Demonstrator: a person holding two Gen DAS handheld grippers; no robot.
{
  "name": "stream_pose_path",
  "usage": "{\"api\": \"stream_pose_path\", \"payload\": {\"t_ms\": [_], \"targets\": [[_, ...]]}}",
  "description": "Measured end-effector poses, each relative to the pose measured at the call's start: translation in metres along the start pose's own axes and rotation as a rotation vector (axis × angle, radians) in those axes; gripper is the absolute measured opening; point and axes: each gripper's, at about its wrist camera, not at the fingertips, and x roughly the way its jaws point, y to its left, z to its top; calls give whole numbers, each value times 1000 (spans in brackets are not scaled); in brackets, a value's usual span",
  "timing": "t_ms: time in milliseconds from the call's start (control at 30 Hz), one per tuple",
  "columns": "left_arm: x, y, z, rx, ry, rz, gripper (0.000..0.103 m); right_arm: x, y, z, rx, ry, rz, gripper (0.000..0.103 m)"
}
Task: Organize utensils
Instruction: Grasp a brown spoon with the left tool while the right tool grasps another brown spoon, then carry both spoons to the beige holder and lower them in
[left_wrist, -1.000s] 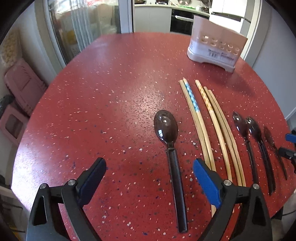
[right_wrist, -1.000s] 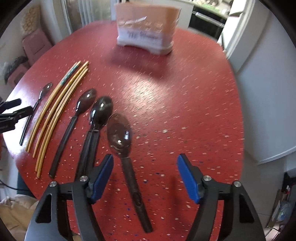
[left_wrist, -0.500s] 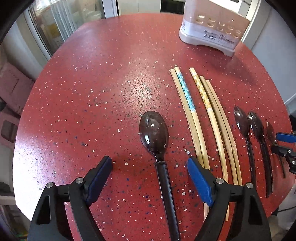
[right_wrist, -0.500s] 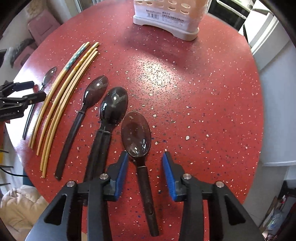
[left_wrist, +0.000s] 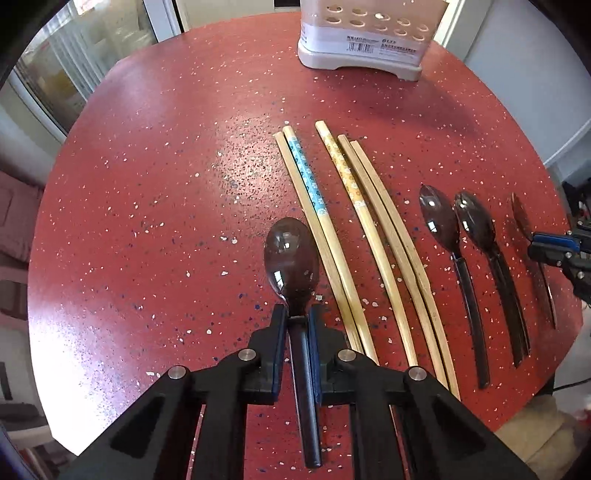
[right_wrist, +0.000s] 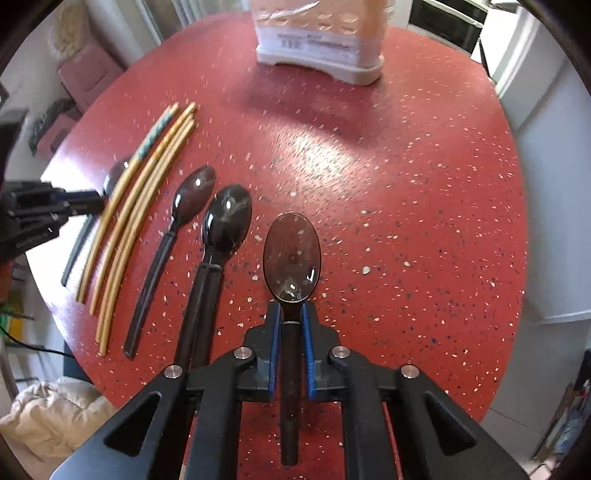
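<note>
A dark brown spoon (left_wrist: 291, 254) lies on the red speckled table (left_wrist: 166, 184). My left gripper (left_wrist: 297, 314) is closing, and its blue pads press the spoon's neck just below the bowl. A second brown spoon (right_wrist: 291, 251) lies at the right end of the row. My right gripper (right_wrist: 291, 310) is closing too, its pads pressing that spoon's neck. Both grippers point steeply down. Several chopsticks (left_wrist: 314, 192) and two more dark spoons (left_wrist: 439, 218) (left_wrist: 474, 221) lie side by side between the two held spoons.
A white and beige utensil holder (left_wrist: 364, 40) with round holes stands at the far side of the table. The table's near edge runs just under both grippers. A pink stool and a glass door are off to the left.
Both grippers went from wide open to closed on their spoons' necks. Each also moved forward along the handle toward the bowl.
</note>
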Motion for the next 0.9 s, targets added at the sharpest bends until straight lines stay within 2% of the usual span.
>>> {"api": "stream_pose_path", "payload": {"t_ms": [167,367,500,700,800,900], "targets": [[-17,12,-13,-66,-100,-26,41,-26,-18,0,67,-99,72,13],[-69,26,-14,-127,-276,-74,41,-59,-28,10,121,-227,155,13],[-104,26,9,-131,-390,-91,41,-84,-18,27,125,-326,168,13],[-139,11,69,-110,-547,-118,41,-122,-25,68,136,-468,164,13],[-149,7,100,-116,-587,-147,41,-137,-32,94,153,-524,165,13],[-156,6,131,-114,-623,-142,41,-146,-42,127,168,-579,162,13]]}}
